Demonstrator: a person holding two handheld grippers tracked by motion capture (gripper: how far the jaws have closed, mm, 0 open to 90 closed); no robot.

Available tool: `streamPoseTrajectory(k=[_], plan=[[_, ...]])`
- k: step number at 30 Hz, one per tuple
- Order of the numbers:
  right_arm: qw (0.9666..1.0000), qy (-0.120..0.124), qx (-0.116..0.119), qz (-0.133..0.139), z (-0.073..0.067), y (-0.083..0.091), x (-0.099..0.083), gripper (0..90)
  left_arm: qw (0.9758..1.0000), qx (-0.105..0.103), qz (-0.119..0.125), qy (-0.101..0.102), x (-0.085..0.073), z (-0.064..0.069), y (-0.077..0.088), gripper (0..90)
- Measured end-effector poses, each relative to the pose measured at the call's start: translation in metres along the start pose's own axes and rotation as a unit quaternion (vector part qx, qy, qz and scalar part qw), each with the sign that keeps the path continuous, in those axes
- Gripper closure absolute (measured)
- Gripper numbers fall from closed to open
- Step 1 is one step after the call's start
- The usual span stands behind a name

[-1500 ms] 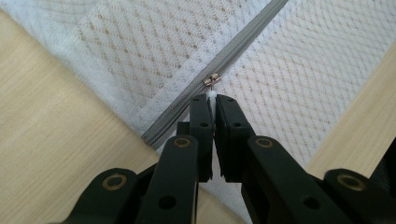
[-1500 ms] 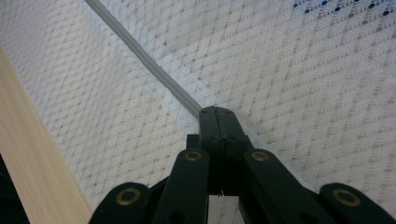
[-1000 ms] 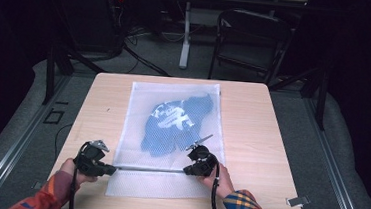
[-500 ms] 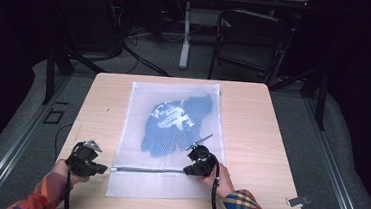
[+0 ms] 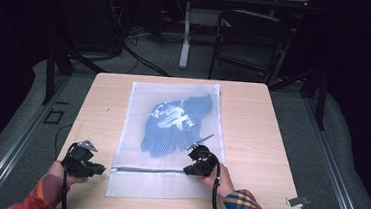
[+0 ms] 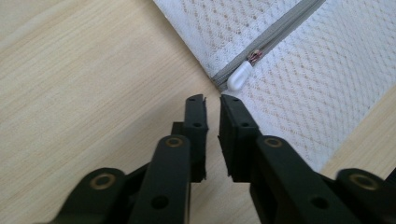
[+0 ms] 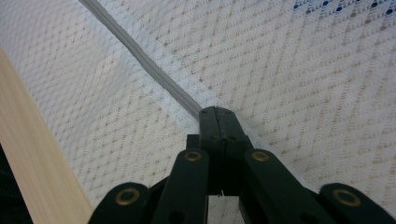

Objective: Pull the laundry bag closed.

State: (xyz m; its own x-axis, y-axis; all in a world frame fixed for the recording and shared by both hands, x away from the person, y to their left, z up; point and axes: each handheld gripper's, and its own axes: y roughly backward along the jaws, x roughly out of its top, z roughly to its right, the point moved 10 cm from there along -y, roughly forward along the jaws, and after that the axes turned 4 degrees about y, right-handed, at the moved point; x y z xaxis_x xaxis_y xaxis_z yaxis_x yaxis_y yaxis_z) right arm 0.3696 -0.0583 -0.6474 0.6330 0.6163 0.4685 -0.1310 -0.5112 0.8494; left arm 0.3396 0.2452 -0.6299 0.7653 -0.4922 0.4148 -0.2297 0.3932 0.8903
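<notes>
On the wooden table (image 5: pixel 103 108) lay a white mesh laundry bag (image 5: pixel 170 148) with a blue garment (image 5: pixel 172 126) inside it, its grey zipper (image 5: pixel 148 170) running across the end nearest the person. At the bag's left edge, the left gripper (image 6: pixel 212 99) stood just off the mesh, its jaws having just been opening to a narrow gap with nothing between them; the white zipper pull (image 6: pixel 239 76) lay just beyond their tips, apart from them. At the zipper's right end, the right gripper (image 7: pixel 218 112) rested on the mesh with its jaws pressed together; whether they pinched the zipper or mesh could not be told.
</notes>
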Motion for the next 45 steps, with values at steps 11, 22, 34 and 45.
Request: streamPoseTrajectory(k=[11, 22, 34, 45], plan=[[0.9989, 0.03, -0.01, 0.036, -0.002, 0.026, 0.01, 39.0, 0.9996, 0.002, 0.017, 0.022, 0.006, -0.003, 0.005, 42.0], [0.9945, 0.007, -0.08, 0.068, 0.033, 0.076, -0.006, 16.4, 0.999, 0.012, 0.033, 0.027, 0.011, -0.005, 0.012, 22.1], [0.985, -0.037, -0.141, 0.093, 0.068, 0.117, -0.038, 10.7, 0.9969, 0.03, 0.055, 0.048, 0.011, -0.013, 0.02, 14.8], [0.9776, -0.102, -0.169, 0.073, 0.102, 0.133, -0.086, 1.1, 0.9948, 0.048, 0.062, 0.064, 0.01, -0.024, 0.019, 8.6]])
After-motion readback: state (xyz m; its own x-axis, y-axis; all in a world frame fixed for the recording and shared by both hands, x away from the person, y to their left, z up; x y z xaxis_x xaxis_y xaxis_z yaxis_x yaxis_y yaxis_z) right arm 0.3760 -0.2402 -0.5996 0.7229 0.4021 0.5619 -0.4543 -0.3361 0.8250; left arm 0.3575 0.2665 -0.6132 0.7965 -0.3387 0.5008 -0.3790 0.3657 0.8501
